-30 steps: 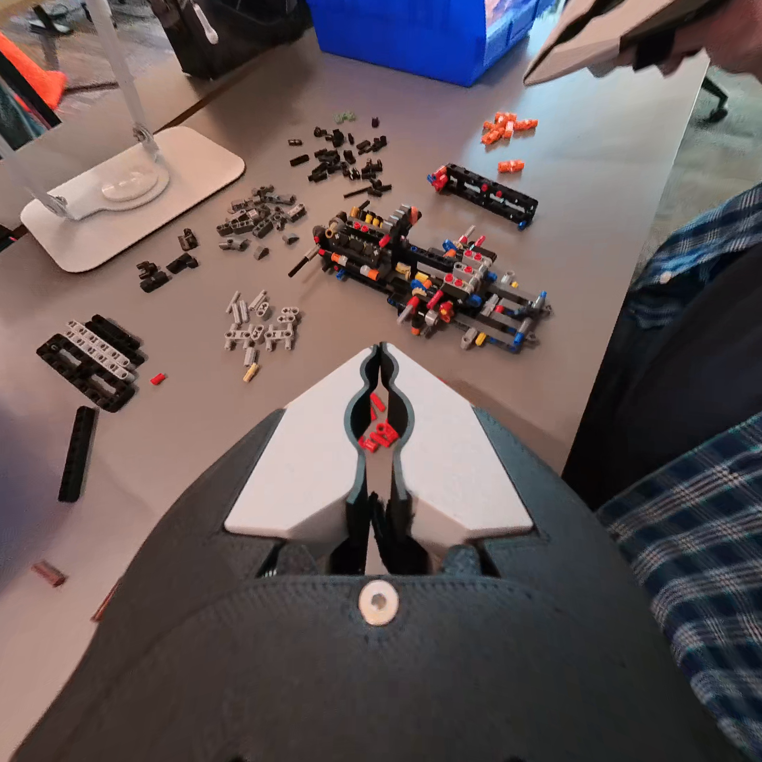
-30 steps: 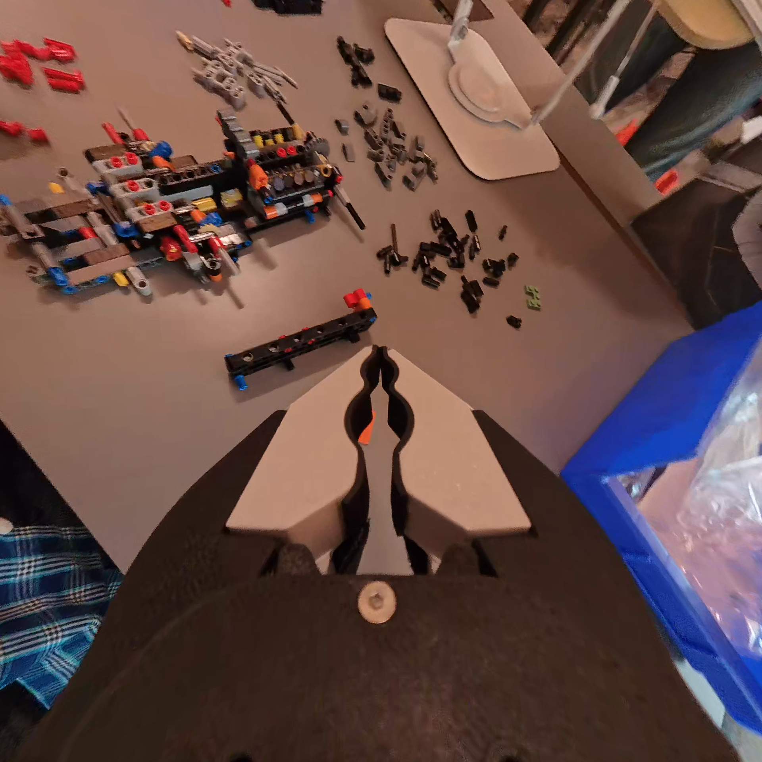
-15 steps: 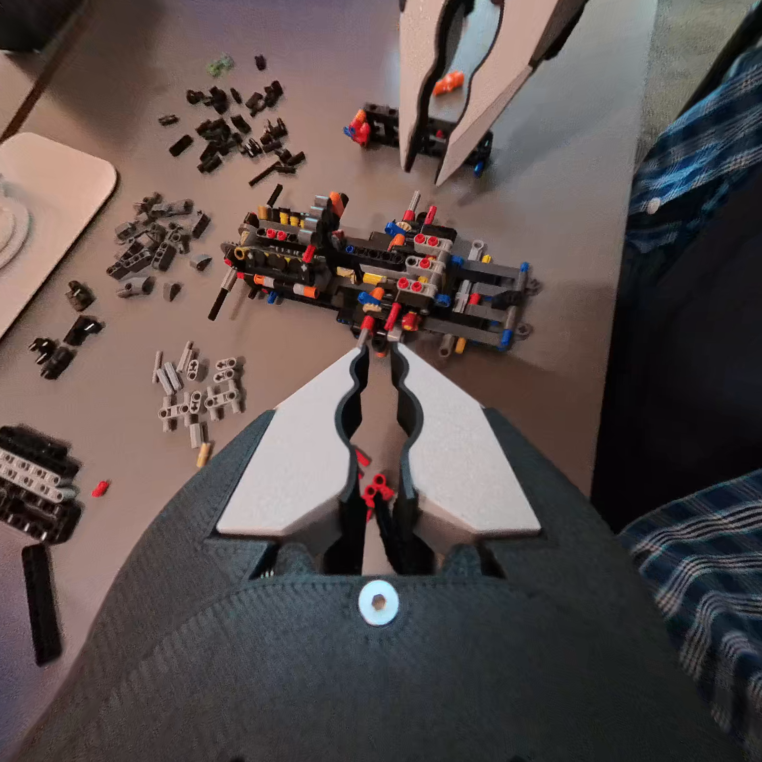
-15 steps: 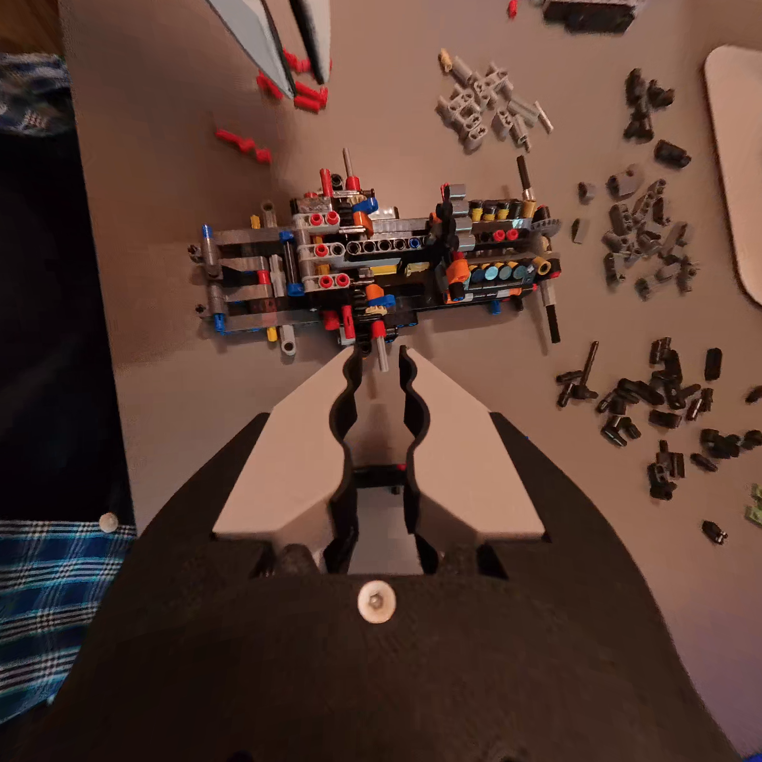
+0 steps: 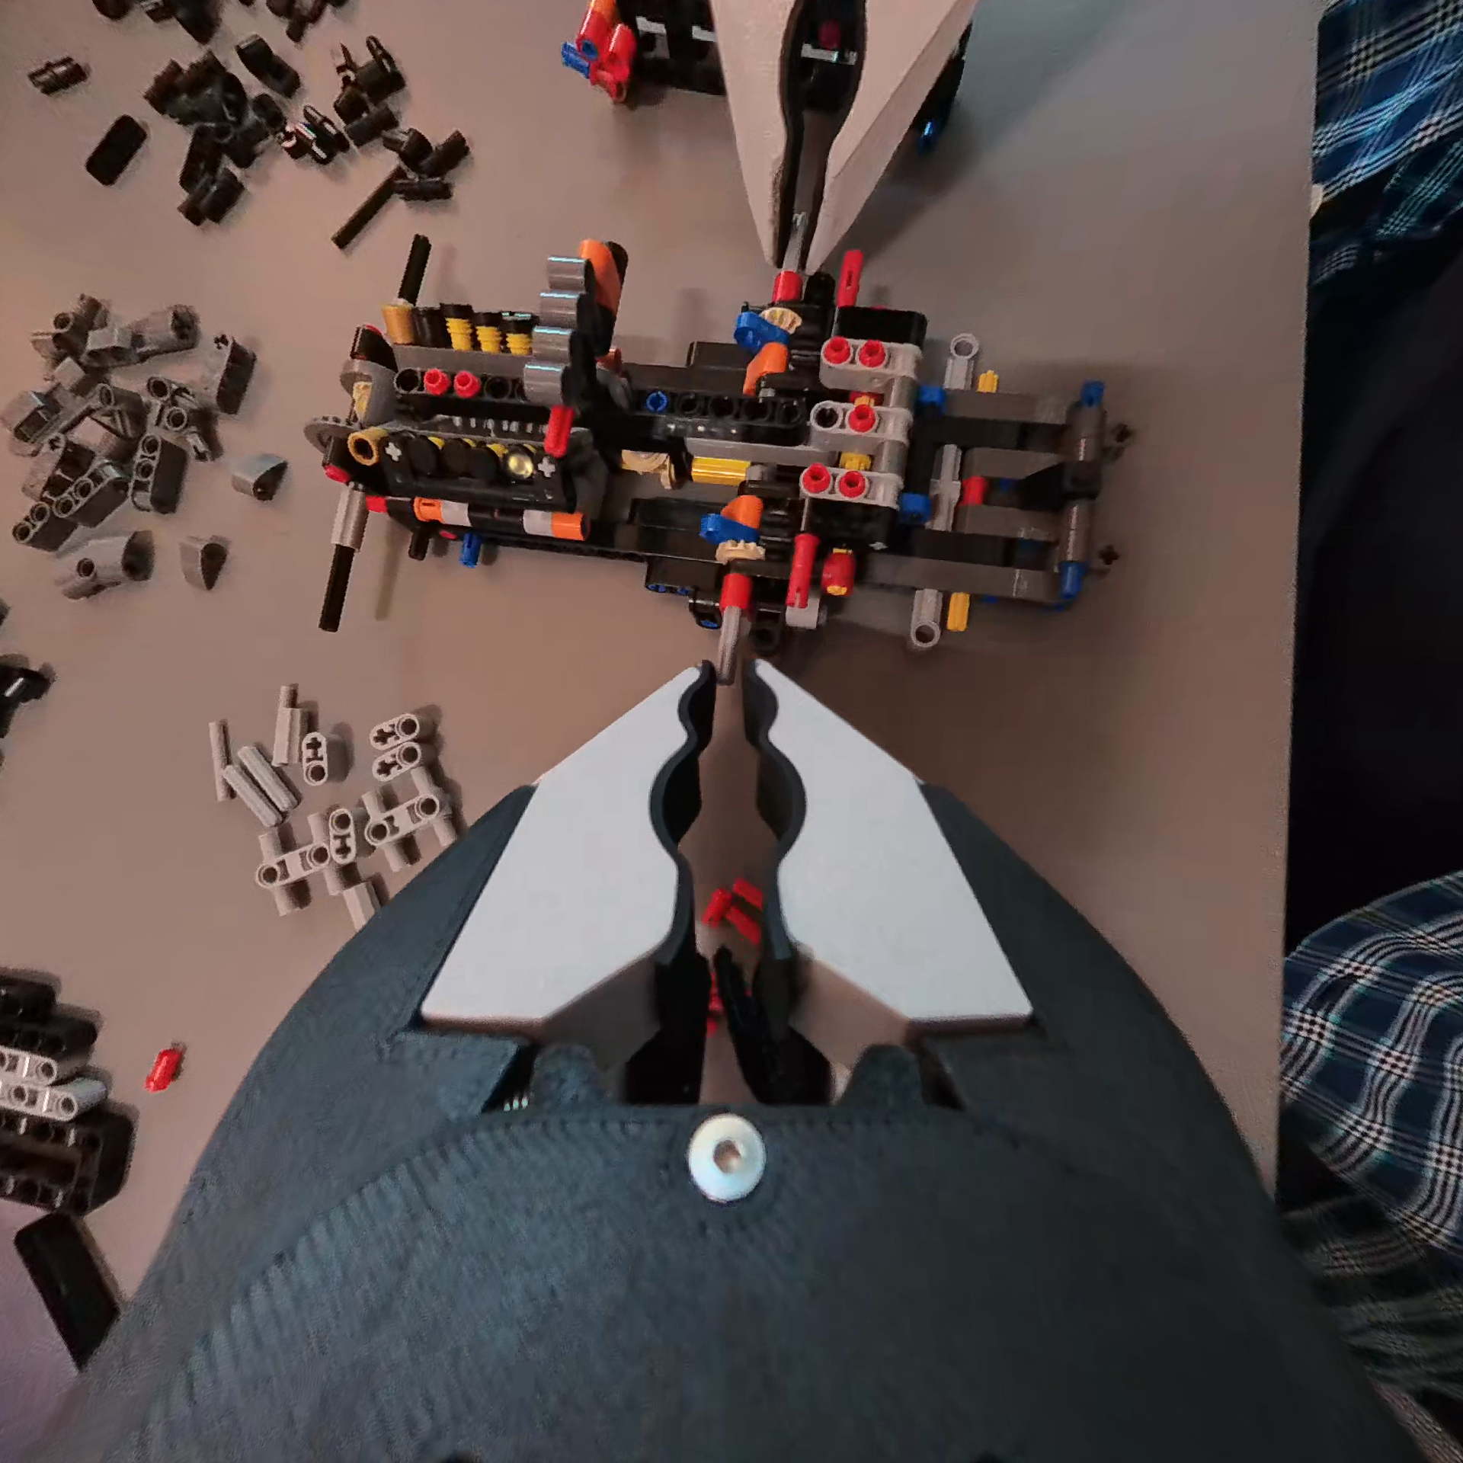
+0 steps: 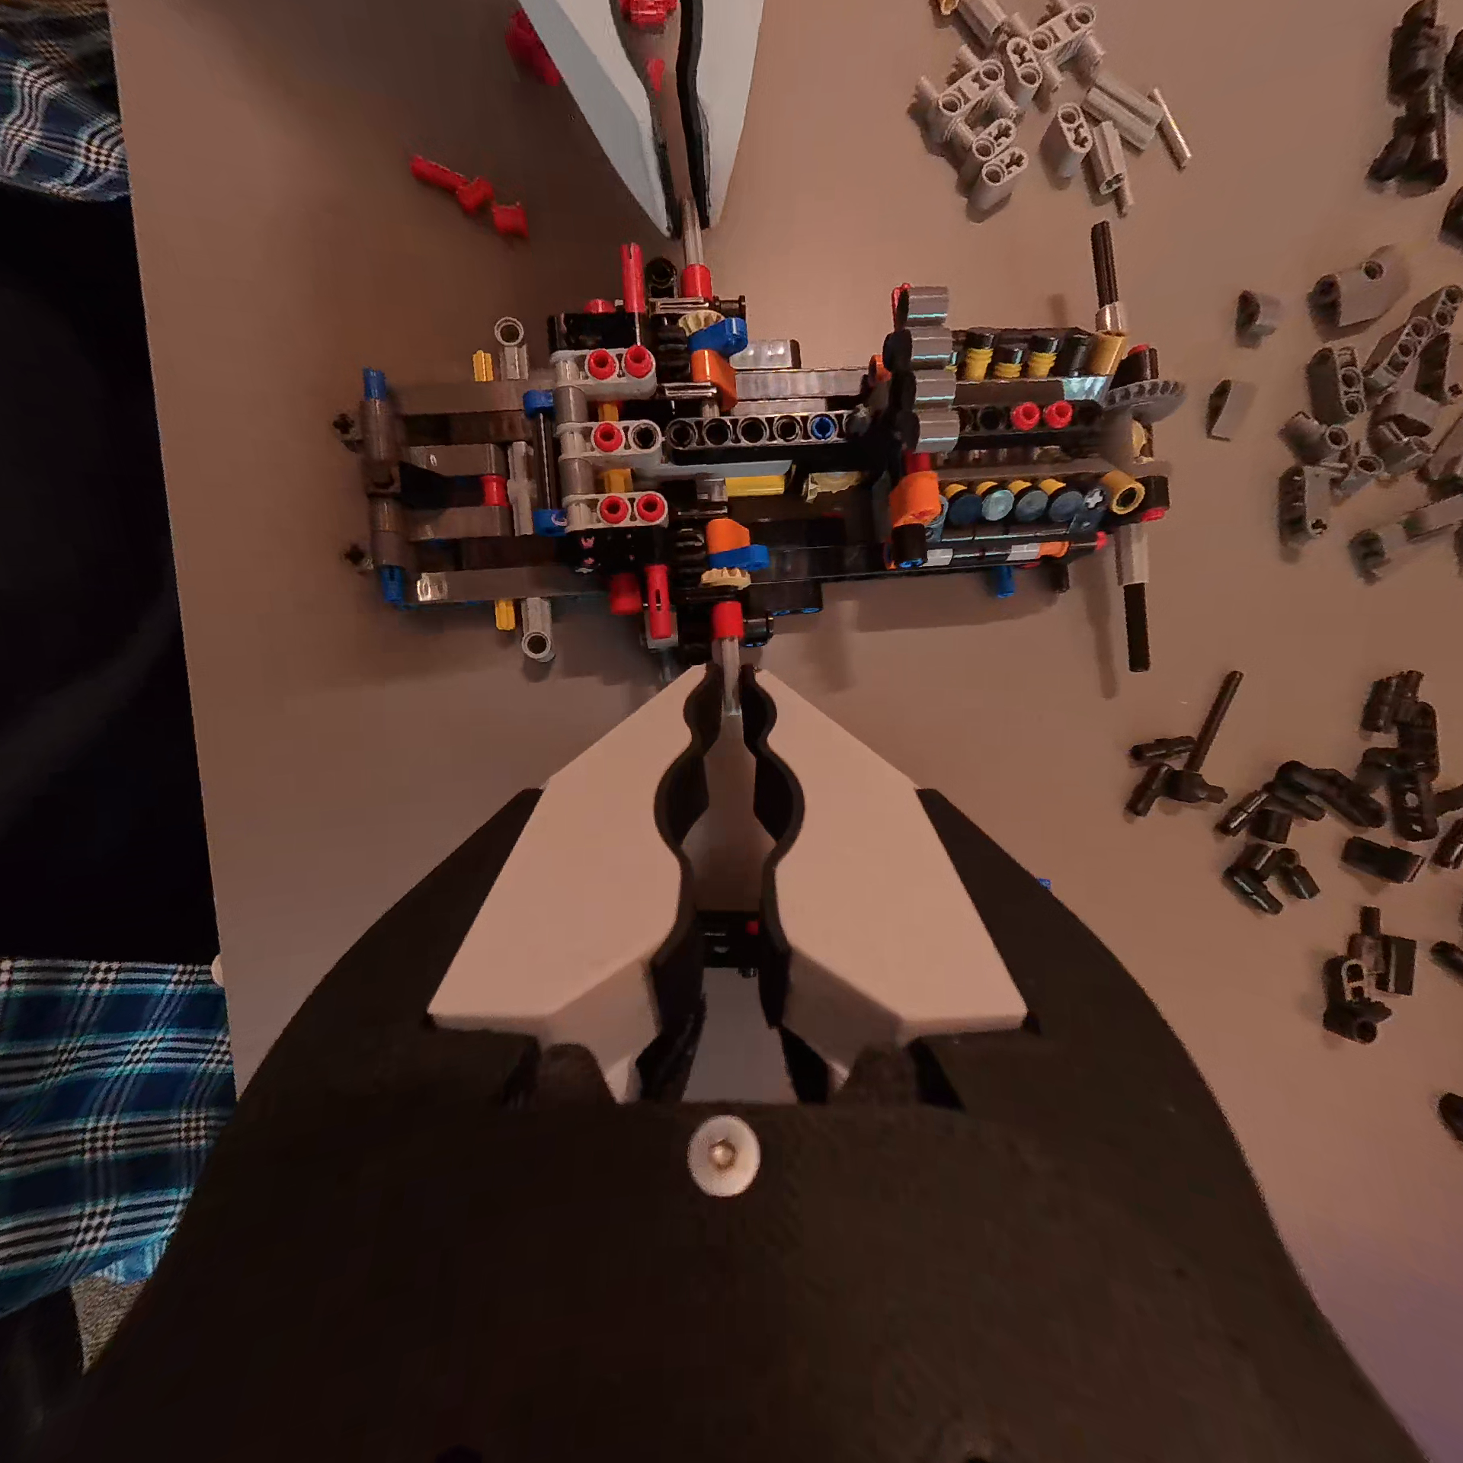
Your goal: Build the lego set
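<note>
Stood well along but unfinished: chassis lay mid-table, largely framed, with grey, black and red parts loose around it. Left gripper narrowed around one grey axle, contact unclear; right gripper pinched the opposite axle. Many pieces apparently remained to fit.

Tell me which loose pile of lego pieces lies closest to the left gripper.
The light grey connector pile, just left of the left gripper. The dark grey pile and the black pile both lie farther up the table.
</note>
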Demonstrator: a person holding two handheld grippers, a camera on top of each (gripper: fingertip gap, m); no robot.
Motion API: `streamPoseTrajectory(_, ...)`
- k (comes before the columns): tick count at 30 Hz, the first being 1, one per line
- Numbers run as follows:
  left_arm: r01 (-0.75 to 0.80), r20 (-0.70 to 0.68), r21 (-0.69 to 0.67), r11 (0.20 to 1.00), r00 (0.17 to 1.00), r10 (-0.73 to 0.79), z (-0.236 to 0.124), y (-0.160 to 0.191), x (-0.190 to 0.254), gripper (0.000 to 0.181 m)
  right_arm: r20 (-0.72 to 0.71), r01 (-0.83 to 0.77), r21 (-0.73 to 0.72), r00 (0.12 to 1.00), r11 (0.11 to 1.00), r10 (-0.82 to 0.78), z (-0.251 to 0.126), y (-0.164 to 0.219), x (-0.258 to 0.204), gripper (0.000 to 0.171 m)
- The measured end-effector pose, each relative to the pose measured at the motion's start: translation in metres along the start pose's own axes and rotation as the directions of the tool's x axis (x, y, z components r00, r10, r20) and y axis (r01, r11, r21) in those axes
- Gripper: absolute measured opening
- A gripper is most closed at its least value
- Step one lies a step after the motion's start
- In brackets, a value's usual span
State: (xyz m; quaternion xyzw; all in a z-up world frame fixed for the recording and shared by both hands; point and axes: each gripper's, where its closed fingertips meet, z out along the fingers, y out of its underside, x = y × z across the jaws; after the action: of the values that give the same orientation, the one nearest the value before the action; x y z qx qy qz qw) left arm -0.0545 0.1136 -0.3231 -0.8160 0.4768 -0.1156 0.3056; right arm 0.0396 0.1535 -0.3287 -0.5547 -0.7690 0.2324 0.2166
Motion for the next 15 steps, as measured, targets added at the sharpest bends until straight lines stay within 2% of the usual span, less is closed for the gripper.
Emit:
streamPoseTrajectory(7,-0.036,-0.027,-0.015,0.999,0.999,0.036,0.0,0.001,-0.008,0.003,0.036,-0.048,0.013,0.998,0.999,0.048,0.001,-0.003,-0.005,0.001)
streamPoseTrajectory(15,-0.087,-0.046,-0.043,0.995,0.995,0.085,0.001,0.006,-0.039,0.004,0.066,-0.117,0.033,0.991,0.993,0.115,0.013,-0.021,-0.019,0.002)
